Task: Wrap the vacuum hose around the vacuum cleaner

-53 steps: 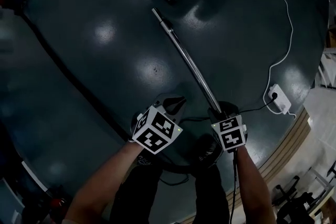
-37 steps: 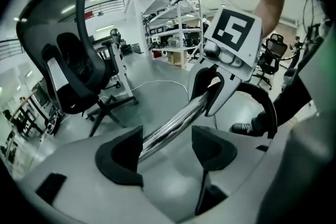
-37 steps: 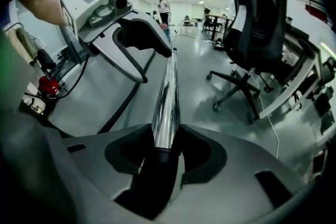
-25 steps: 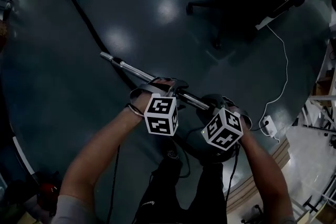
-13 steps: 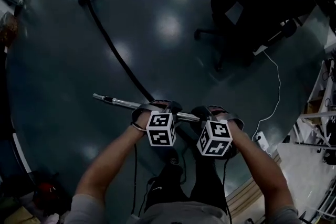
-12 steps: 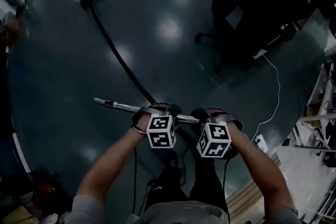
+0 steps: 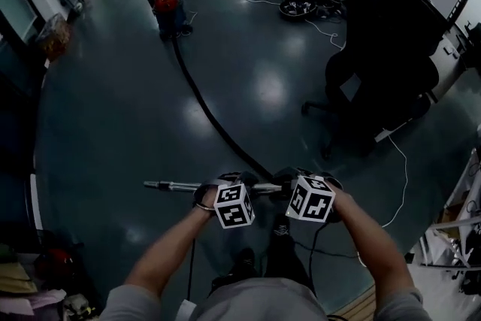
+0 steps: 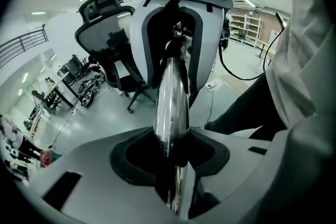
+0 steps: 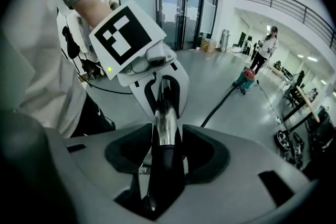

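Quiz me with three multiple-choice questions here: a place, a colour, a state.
1. Where is the vacuum cleaner?
A. Close by, within reach
B. Far across the floor
C. In a gripper

2. What colour is the hose?
A. White
B. Yellow
C. Black

3. How is the wand?
A. Lying on the floor
B. Clamped in left gripper and right gripper
C. Held by one gripper only

B: it stands far off, at the hose's end.
C: black all along.
B: both clamp it; the left gripper's jaws have just been closing on it.
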